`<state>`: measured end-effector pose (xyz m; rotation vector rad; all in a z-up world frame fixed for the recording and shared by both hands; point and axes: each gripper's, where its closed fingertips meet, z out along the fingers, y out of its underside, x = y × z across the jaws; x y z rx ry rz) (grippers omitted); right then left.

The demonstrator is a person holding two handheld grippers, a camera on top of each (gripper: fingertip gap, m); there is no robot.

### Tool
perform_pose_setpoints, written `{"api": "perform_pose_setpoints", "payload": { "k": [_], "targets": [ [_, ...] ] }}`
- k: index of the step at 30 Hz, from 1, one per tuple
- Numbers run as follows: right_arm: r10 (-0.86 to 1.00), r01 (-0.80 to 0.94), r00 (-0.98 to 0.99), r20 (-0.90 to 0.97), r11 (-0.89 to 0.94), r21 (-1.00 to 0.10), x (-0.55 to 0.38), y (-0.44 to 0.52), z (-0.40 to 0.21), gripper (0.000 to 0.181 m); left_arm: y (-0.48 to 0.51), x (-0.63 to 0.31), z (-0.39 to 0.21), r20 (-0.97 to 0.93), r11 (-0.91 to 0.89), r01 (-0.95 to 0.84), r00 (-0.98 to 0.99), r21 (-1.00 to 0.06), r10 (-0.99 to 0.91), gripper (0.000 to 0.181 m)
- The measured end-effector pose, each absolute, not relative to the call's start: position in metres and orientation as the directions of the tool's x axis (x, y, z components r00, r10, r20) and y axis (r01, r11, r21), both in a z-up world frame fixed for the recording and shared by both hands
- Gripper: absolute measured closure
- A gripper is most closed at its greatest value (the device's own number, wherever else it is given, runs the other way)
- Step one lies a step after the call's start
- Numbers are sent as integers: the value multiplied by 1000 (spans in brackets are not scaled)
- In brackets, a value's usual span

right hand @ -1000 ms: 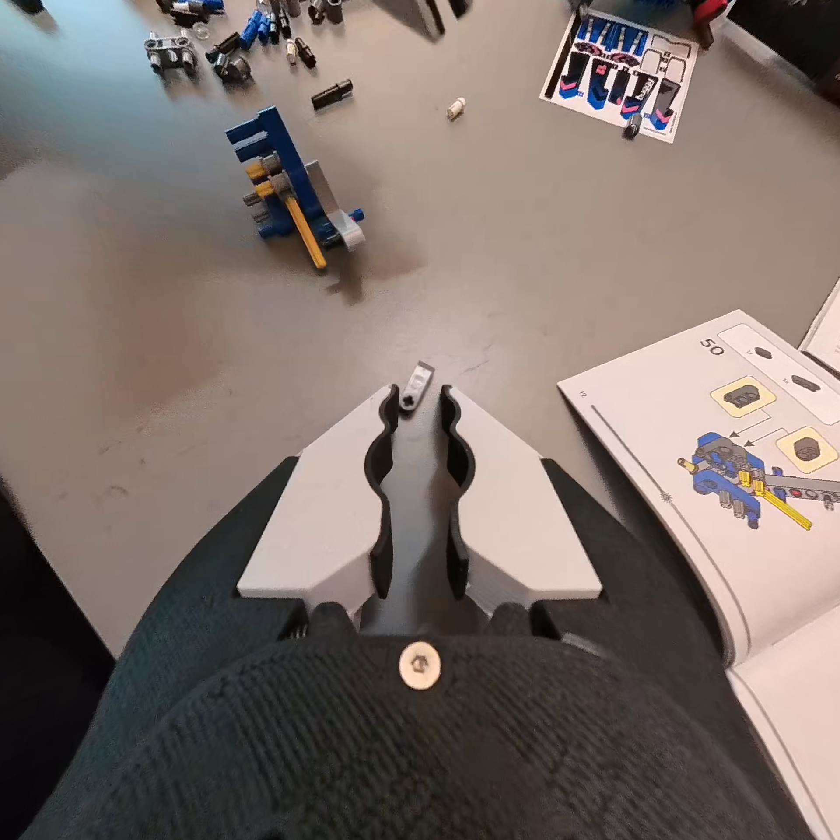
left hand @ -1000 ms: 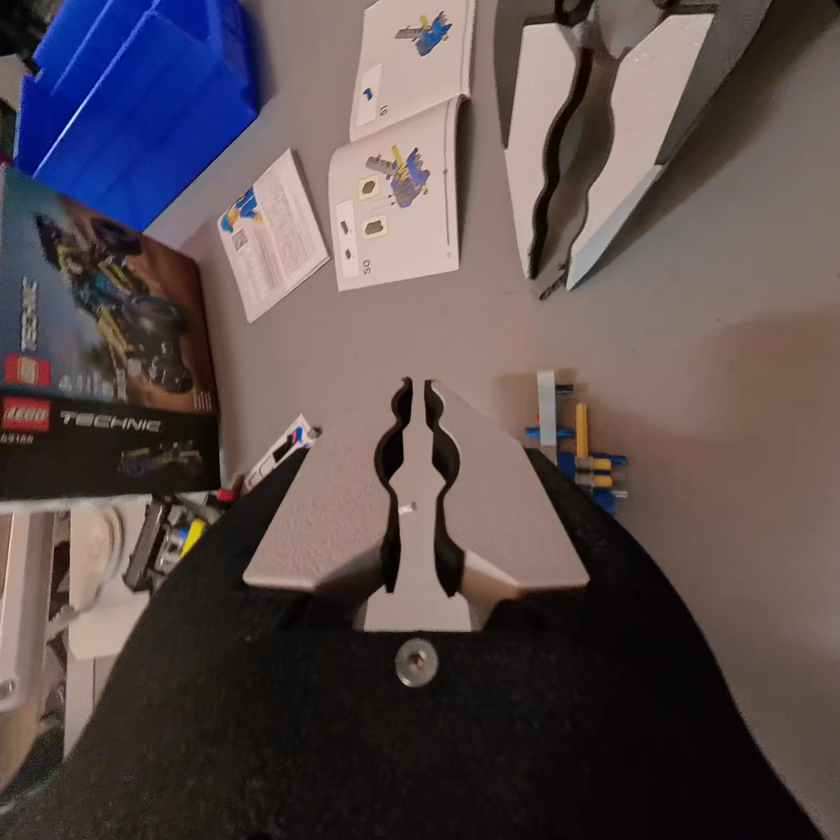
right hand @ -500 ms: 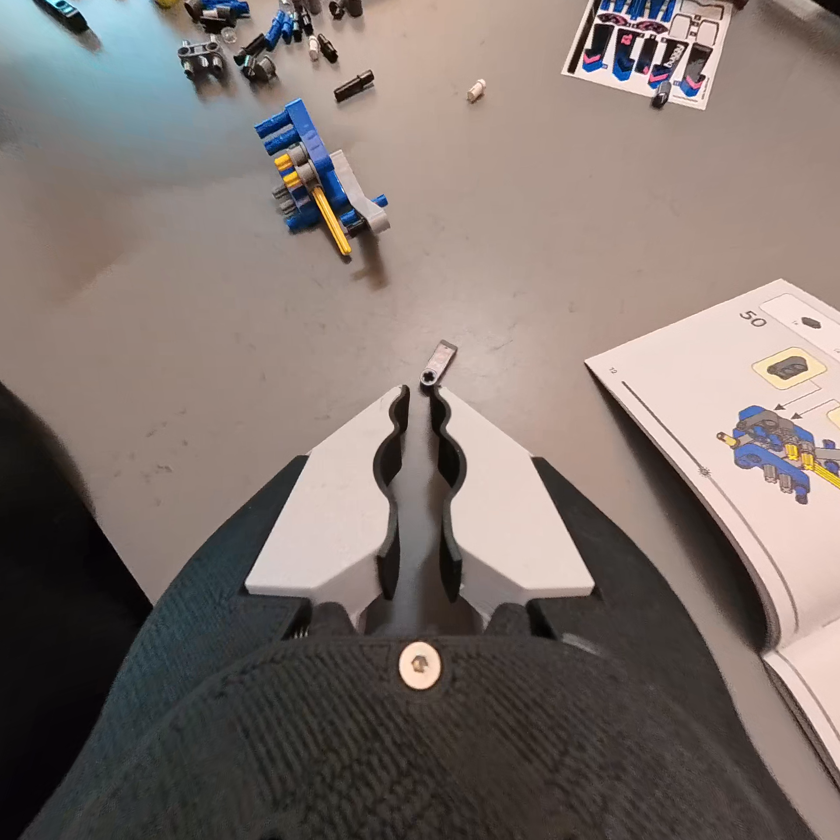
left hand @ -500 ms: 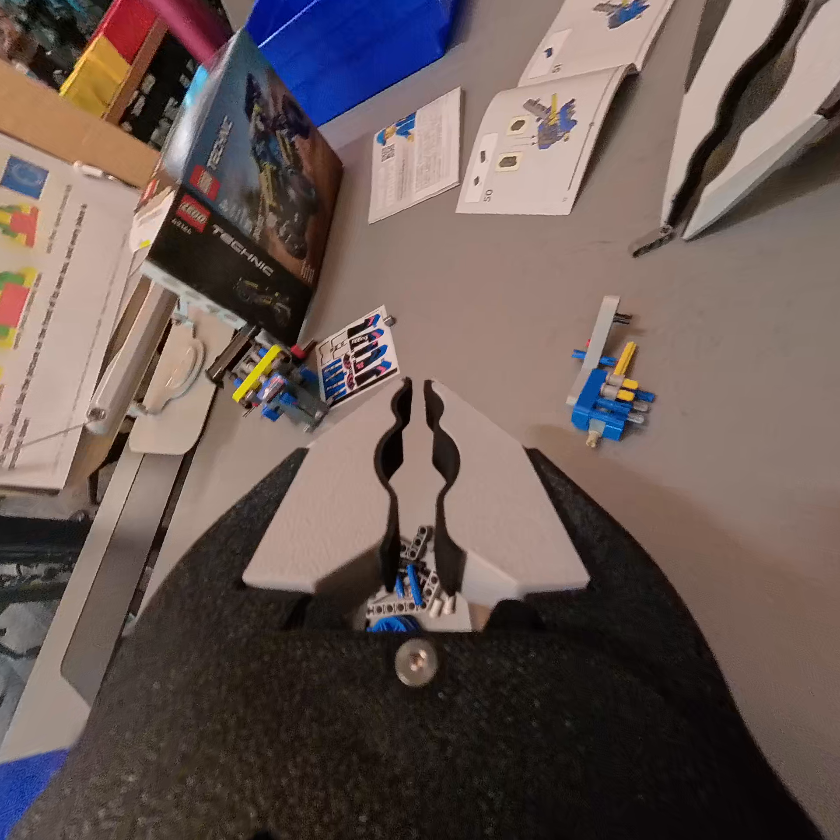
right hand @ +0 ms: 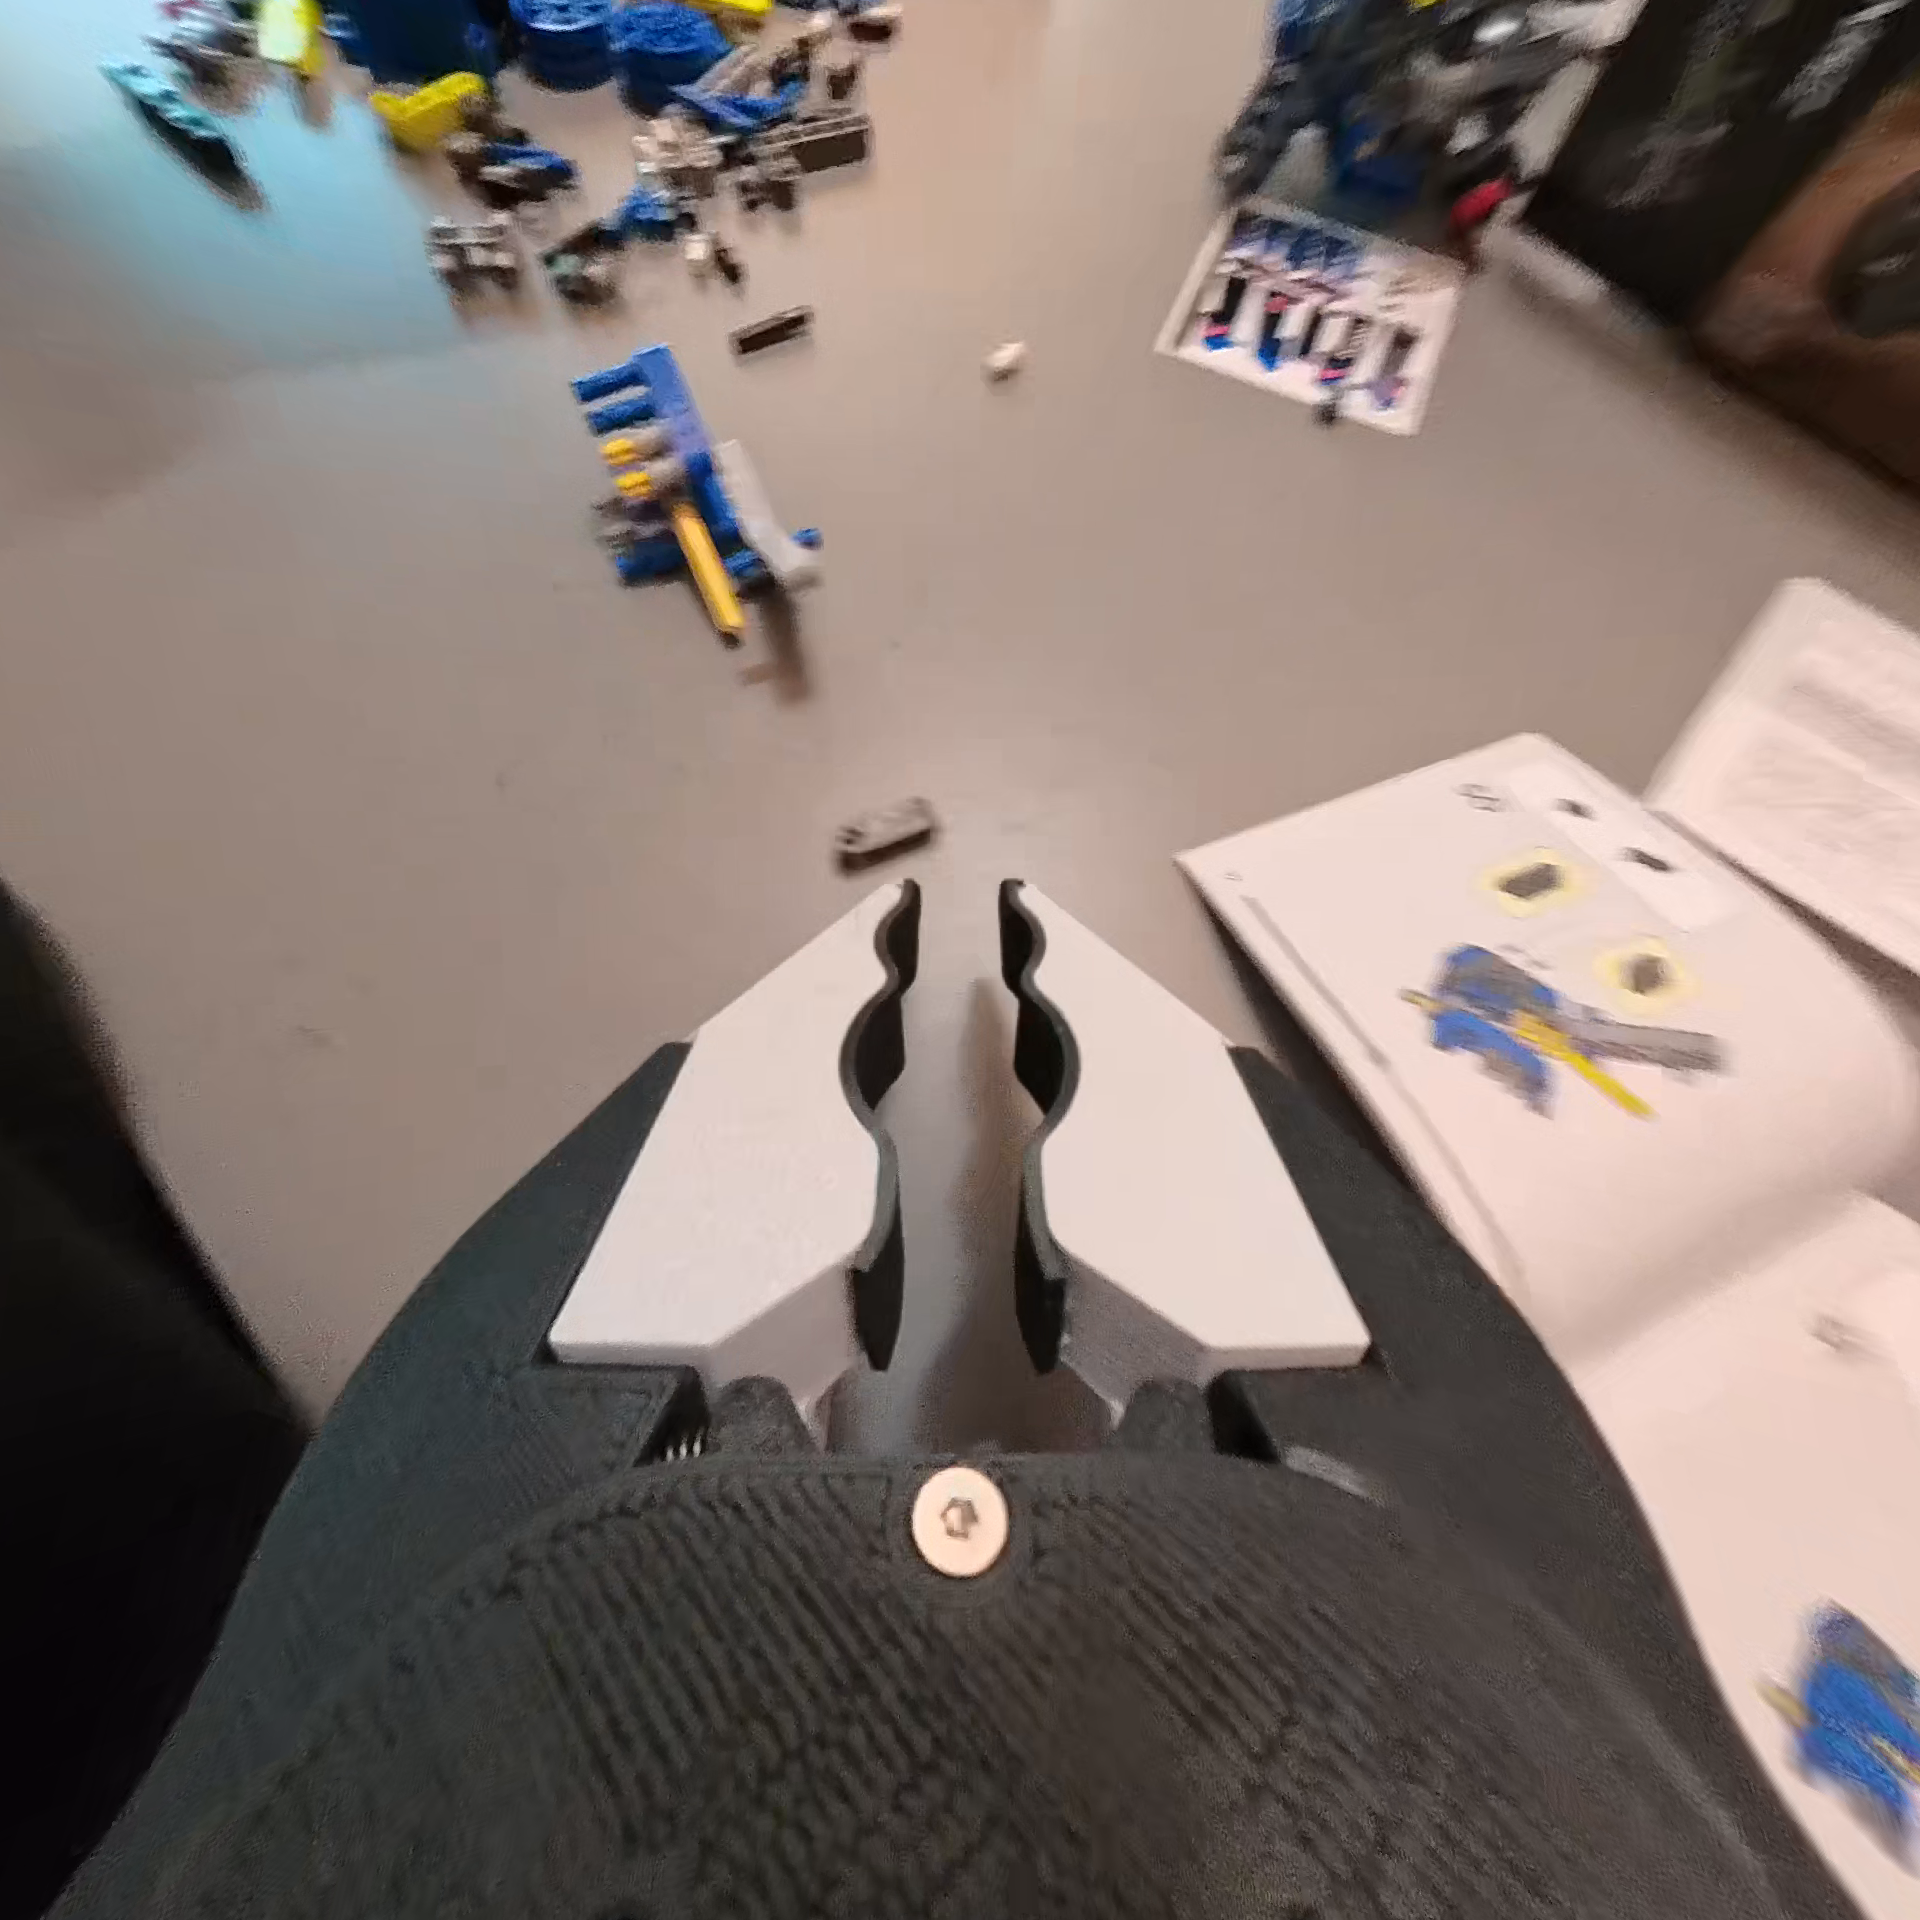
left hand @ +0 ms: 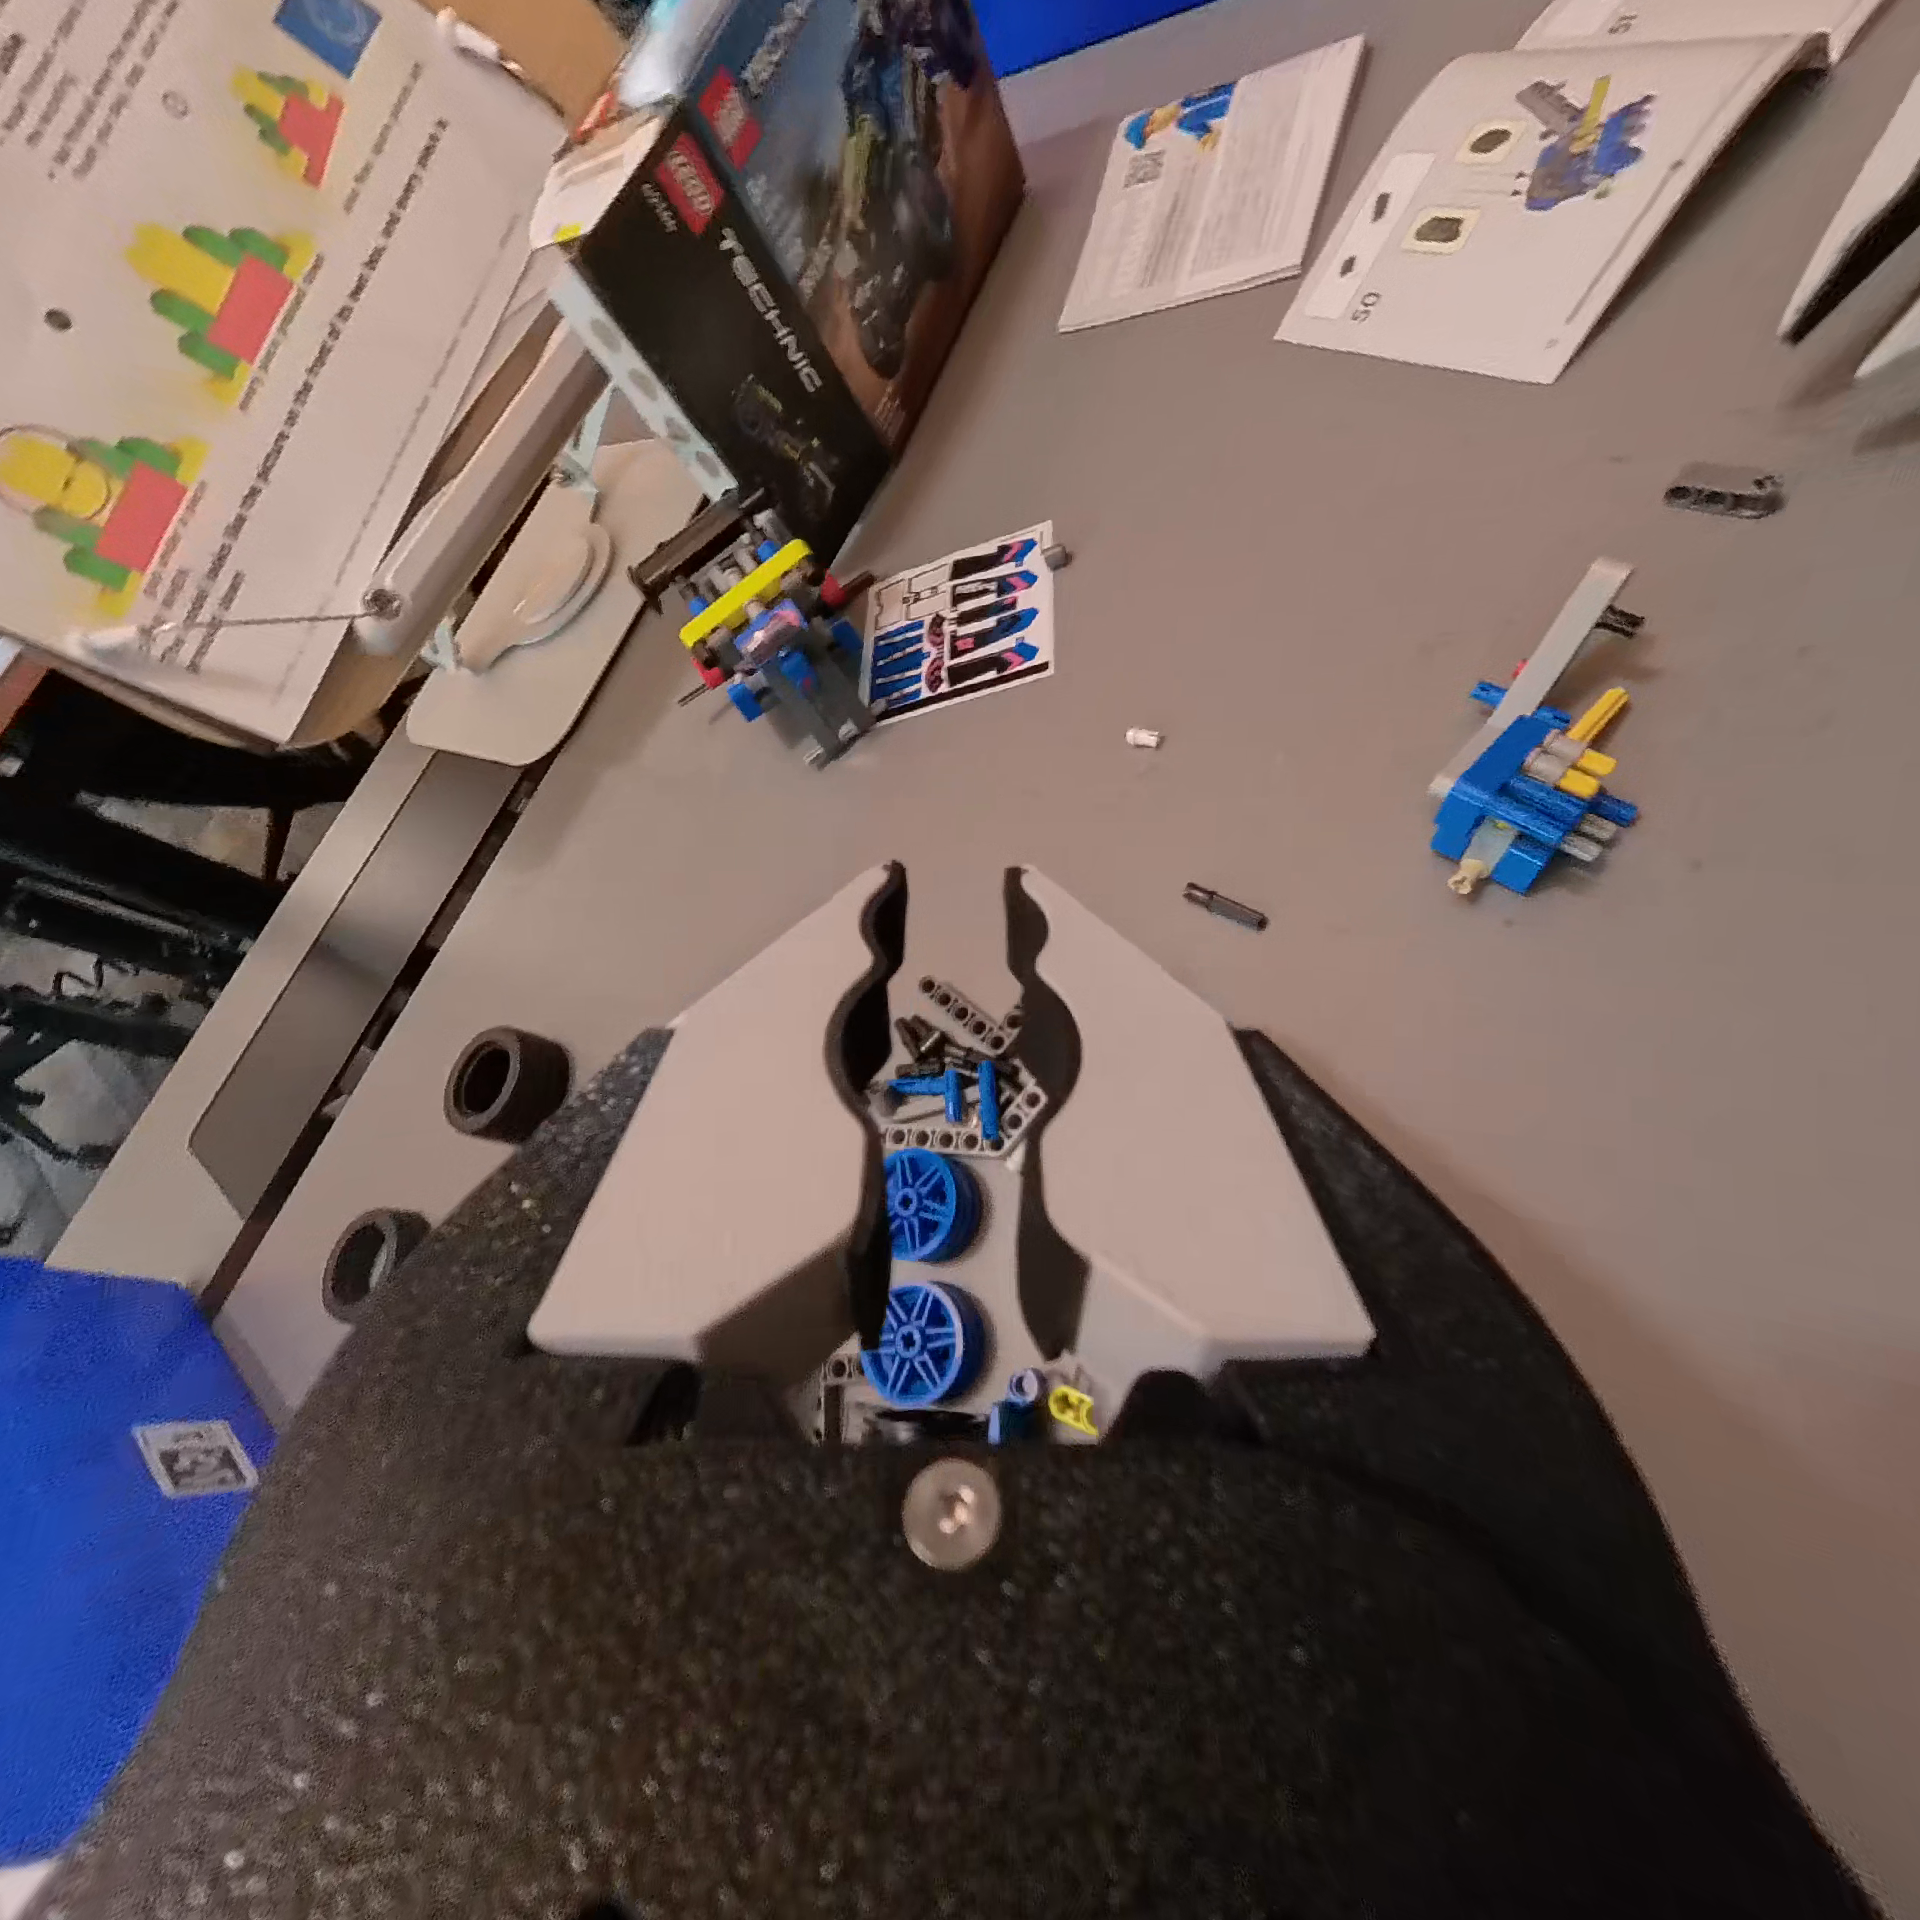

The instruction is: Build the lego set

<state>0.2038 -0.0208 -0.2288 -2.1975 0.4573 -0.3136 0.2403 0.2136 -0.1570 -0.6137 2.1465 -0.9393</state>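
A blue, yellow and grey Lego assembly (left hand: 1527,790) lies on the grey table (left hand: 1299,1091); it also shows in the right wrist view (right hand: 696,488). My left gripper (left hand: 951,883) is slightly open and empty above a pile of loose parts with two blue wheels (left hand: 920,1205) seen between its fingers. My right gripper (right hand: 958,894) is slightly open and empty. A small dark grey piece (right hand: 883,829) lies on the table just ahead of its tips, apart from them. The same piece shows far right in the left wrist view (left hand: 1725,494).
An open instruction booklet (right hand: 1558,1018) lies right of my right gripper. A sticker sheet (left hand: 961,634), a second small assembly (left hand: 764,644), the Lego box (left hand: 810,229), a black pin (left hand: 1226,906), a white pin (left hand: 1143,738) and two tyres (left hand: 506,1081) are around. A blue bin (left hand: 94,1558) is lower left.
My left gripper has swung back over the pile of loose parts and opened a little. My right gripper has drawn back; the small grey piece now lies free on the table.
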Motion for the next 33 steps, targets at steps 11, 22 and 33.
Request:
{"api": "perform_pose_setpoints", "payload": {
  "k": [11, 22, 33],
  "targets": [
    [-672, -190, 675, 304, -557, -809, 282, -114, -203, 164, 239, 249, -145, -409, 517, -129, -466, -846, -785, 113],
    [-718, -192, 568, 401, -590, -784, 320, -152, -206, 146, 280, 257, -138, -468, 534, -174, -314, -827, -826, 125],
    [-712, -237, 547, 440, -636, -735, 340, -169, -234, 181, 284, 225, -183, -354, 562, -346, -507, -751, -786, 160]
  ]
}}
